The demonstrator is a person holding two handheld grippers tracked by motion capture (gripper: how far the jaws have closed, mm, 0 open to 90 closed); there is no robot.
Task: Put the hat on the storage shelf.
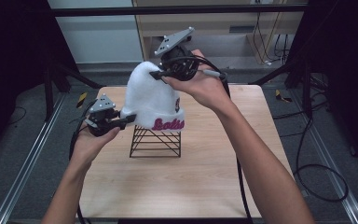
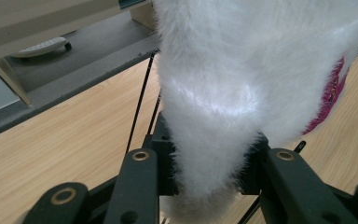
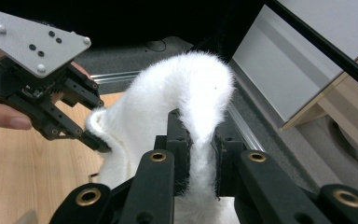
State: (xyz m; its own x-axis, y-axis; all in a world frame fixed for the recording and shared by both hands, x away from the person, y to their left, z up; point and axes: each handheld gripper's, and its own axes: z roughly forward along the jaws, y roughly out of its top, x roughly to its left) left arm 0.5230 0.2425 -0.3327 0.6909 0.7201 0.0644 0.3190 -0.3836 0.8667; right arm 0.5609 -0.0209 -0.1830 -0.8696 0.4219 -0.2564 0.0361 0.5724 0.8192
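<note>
High view: white hat [image 1: 150,95], pink script approx "Bolis", rest hidden.

Lab, metal rails [image 1: 25,161], floor cables [image 1: 317,172]

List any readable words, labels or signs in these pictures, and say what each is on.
"Bolit": pink script lettering on the cuff of the white hat; the word runs on under the fold, so the reading is uncertain.
Round dark patch on the hat's cuff: too small to read.
No other readable text.

The hat [image 1: 151,100] sits on the wire stand [image 1: 155,141] on the table [image 1: 177,182]; left claw [image 1: 129,118] at its left edge, right claw [image 1: 157,74] atop.
</note>
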